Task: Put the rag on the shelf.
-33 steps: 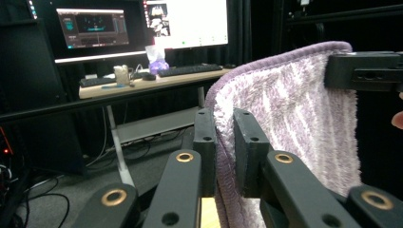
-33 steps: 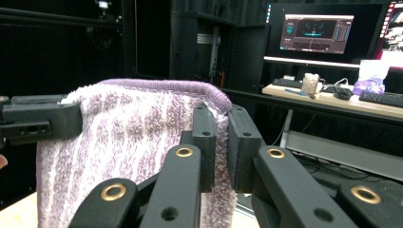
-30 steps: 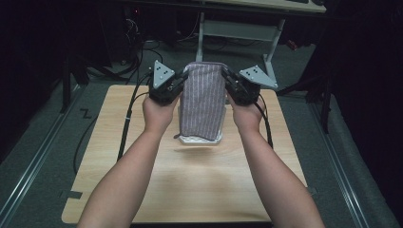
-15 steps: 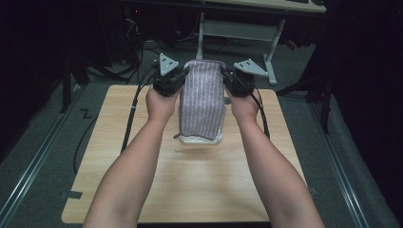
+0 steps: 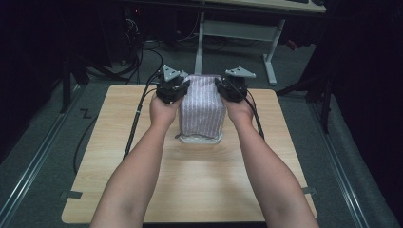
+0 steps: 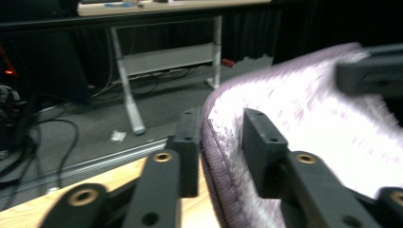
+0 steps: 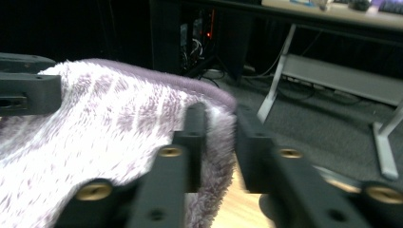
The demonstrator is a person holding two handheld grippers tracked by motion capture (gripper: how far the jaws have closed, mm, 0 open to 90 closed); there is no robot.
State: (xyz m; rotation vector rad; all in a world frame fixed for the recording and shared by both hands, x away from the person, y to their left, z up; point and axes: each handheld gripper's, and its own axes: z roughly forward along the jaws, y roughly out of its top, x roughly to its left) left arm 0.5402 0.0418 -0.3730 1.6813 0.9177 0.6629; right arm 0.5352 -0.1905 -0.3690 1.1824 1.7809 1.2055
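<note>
A fuzzy towel with purple and white stripes stands draped in a tall fold at the middle of the wooden table, its lower end lying flat on the wood. My left gripper is at its top left corner and my right gripper at its top right corner. Both pairs of jaws have just been opening. In the left gripper view the towel's hem runs between the parted jaws of the left gripper. In the right gripper view the towel's edge sits loosely between the jaws of the right gripper.
A desk with white metal legs stands on the floor beyond the table. Black cables trail from the grippers over the table's left side and onto the floor. A metal floor rail runs along the left.
Both hands have moved away from the person and down, lowering the towel's top. Both pairs of jaws have parted from the towel's upper corners.
</note>
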